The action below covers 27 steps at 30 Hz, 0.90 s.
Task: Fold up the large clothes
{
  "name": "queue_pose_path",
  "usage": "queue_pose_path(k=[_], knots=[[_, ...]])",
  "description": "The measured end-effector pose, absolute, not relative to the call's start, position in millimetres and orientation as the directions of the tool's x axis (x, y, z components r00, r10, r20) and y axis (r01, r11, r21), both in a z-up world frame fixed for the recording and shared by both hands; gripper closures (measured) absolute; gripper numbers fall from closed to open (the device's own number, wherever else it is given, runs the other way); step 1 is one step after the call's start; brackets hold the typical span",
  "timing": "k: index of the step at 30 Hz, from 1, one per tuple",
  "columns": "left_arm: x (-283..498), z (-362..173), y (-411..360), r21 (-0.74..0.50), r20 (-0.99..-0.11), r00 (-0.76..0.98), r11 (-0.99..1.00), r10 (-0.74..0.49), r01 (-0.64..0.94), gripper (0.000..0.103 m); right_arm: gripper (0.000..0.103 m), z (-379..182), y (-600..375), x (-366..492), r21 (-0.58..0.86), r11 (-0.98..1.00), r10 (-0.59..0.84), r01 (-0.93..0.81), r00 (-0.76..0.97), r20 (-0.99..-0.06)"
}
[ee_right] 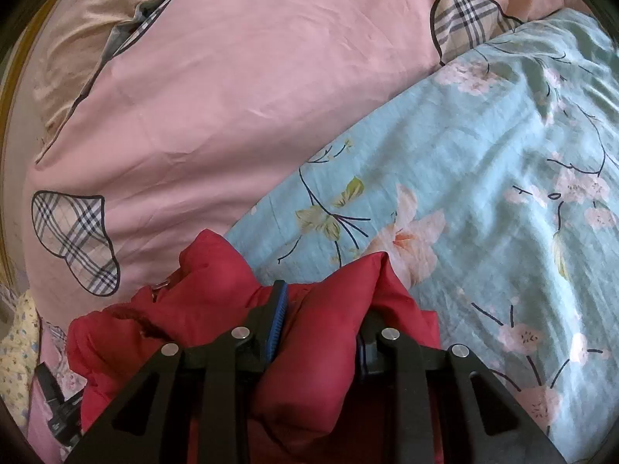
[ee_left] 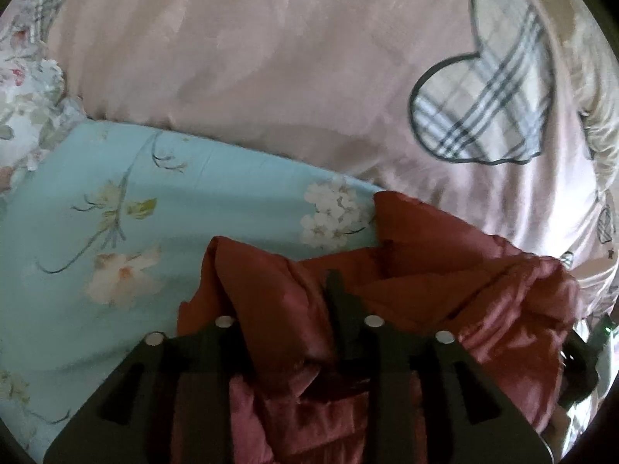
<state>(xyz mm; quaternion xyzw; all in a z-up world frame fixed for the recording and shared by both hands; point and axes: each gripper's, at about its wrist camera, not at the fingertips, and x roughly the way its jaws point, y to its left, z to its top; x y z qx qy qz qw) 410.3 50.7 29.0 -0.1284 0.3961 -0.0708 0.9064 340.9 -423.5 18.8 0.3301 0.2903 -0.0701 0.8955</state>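
A red padded jacket [ee_left: 445, 290] lies bunched on the bed. In the left wrist view my left gripper [ee_left: 286, 309] is shut on a fold of its fabric, which bulges up between the fingers and hides the left one. In the right wrist view the same jacket [ee_right: 216, 305] fills the bottom centre. My right gripper [ee_right: 321, 305] is shut on a thick puffy fold of it; the left finger with its blue pad [ee_right: 276, 317] shows, the right finger is mostly buried in fabric.
A pink quilt with plaid hearts [ee_left: 309, 58] covers the far side of the bed and also shows in the right wrist view [ee_right: 232, 96]. A light blue floral sheet [ee_left: 135, 193] lies under the jacket, wrinkled at the right in the right wrist view [ee_right: 483, 174]. The other gripper's dark body [ee_right: 58, 413] shows at the lower left.
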Motion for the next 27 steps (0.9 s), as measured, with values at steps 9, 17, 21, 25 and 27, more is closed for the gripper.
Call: queue_pose_path(k=[9,17,21,25,27], knots=[[310.4,63.2,41.8,-0.266,-0.610,0.730,0.947,-0.308,0.178,0.058,0.072,19.1,-421.2,340.9,0.540,0.779,0.060,0.320,0.818,-0.572],[272.0,38.3,-26.3,-0.137,-0.657,0.658,0.917,-0.367,0.375,0.057,0.062,34.2,-417.9,338.7,0.514,0.796,0.069,0.320,0.796,-0.602],[296.4,12.7,-29.6,-0.123,-0.695,0.646,0.937,-0.316,0.327,0.057,0.045,59.5,-415.1,318.1,0.518,0.804,0.074,0.292,0.815,-0.574],[307.4,5.0,-30.0,-0.142,-0.688,0.658,0.946,-0.306,0.292,0.058,0.015,91.3,-392.1,271.3,0.431,0.865,-0.008,0.257,0.866,-0.500],[309.3,7.0,-33.7,-0.130,-0.690,0.663,0.950,-0.292,0.283,0.057,0.015,97.0,-373.7,263.0,0.378,0.903,0.012,0.205,0.866,-0.500]])
